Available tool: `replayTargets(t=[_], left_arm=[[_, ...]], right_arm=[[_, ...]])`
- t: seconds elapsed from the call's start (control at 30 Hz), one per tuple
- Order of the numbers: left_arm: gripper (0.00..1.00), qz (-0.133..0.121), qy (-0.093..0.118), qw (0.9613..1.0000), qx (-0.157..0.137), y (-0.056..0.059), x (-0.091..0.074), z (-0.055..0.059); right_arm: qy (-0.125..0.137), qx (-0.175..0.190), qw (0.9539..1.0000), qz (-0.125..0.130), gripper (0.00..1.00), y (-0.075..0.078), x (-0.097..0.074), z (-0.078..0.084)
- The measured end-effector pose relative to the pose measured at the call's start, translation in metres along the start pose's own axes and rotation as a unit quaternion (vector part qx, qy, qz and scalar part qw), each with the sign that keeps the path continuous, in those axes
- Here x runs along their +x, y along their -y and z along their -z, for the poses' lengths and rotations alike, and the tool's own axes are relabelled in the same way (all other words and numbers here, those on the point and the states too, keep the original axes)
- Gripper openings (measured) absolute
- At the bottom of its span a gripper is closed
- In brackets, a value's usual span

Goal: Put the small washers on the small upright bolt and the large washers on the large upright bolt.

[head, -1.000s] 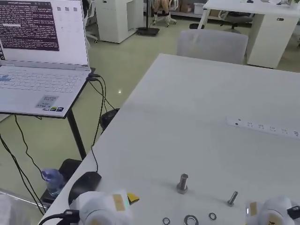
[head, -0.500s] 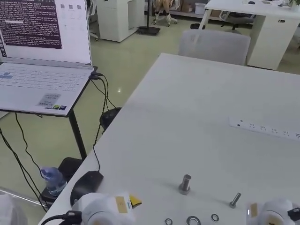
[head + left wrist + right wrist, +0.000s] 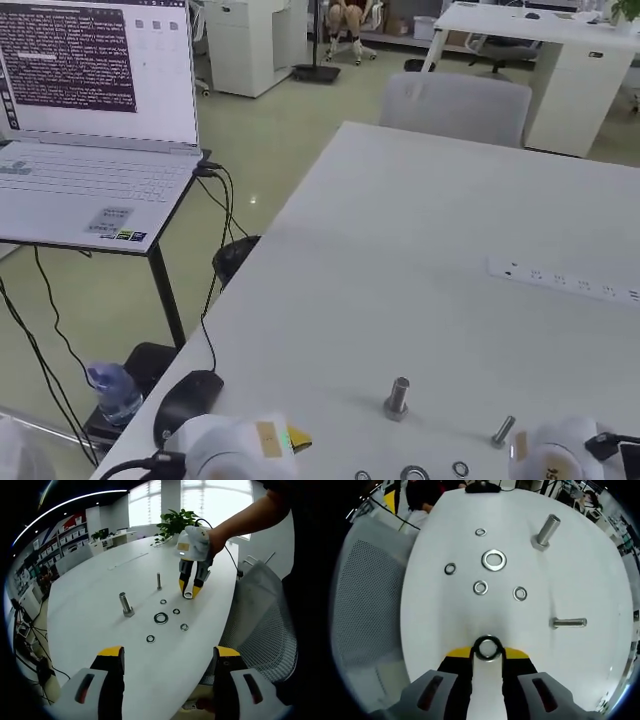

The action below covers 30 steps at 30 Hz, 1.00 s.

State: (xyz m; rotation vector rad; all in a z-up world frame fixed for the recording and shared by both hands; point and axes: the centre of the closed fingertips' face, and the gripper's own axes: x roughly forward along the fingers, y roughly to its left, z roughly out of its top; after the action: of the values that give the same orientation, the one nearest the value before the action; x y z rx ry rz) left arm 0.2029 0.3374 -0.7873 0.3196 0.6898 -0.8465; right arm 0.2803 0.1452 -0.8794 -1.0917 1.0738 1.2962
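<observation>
Right tongs: the right tongs (image 3: 487, 652) are clenched on a pinched washer (image 3: 487, 647), which sits face-up between the yellow tips, roughly flat to the surface (image 3: 600, 570); I cannot settle whether it is a large or a small one
Left tongs: the left tongs (image 3: 169, 652) are spread wide with nothing between them, back at the near edge of the surface
Nearer side: the right tongs, low over the surface in the left gripper view, are close to both bolts; the left tongs are well apart from them
Small bolt: the small bolt (image 3: 568, 623) is the nearer post, just off to the right of the tips in the right gripper view
Large bolt: the large bolt (image 3: 546, 531) is farther, ahead and to the right, past the loose rings
Loose rings: one large washer (image 3: 494, 560) and four small washers (image 3: 480, 587) lie flat between the tips and the large bolt
Axis: both bolts stand head-down with the shank vertical, so I judge the ring must stay level, come over the chosen tip and drop straight down
</observation>
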Motion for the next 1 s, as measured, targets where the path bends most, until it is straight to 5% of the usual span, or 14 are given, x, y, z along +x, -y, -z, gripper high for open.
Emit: replayTargets(t=[0.3, 1.0], left_arm=[[0.74, -0.001, 0.004, 1.0000, -0.007, 0.000, 0.001, 0.003], [0.79, 0.013, 0.028, 0.9991, -0.028, 0.001, 0.001, -0.005]], right_arm=[[0.014, 0.021, 0.9997, -0.008, 0.21, -0.004, -0.005, -0.003], [0.048, 0.024, 0.9985, -0.014, 0.21, 0.015, -0.065, -0.038]])
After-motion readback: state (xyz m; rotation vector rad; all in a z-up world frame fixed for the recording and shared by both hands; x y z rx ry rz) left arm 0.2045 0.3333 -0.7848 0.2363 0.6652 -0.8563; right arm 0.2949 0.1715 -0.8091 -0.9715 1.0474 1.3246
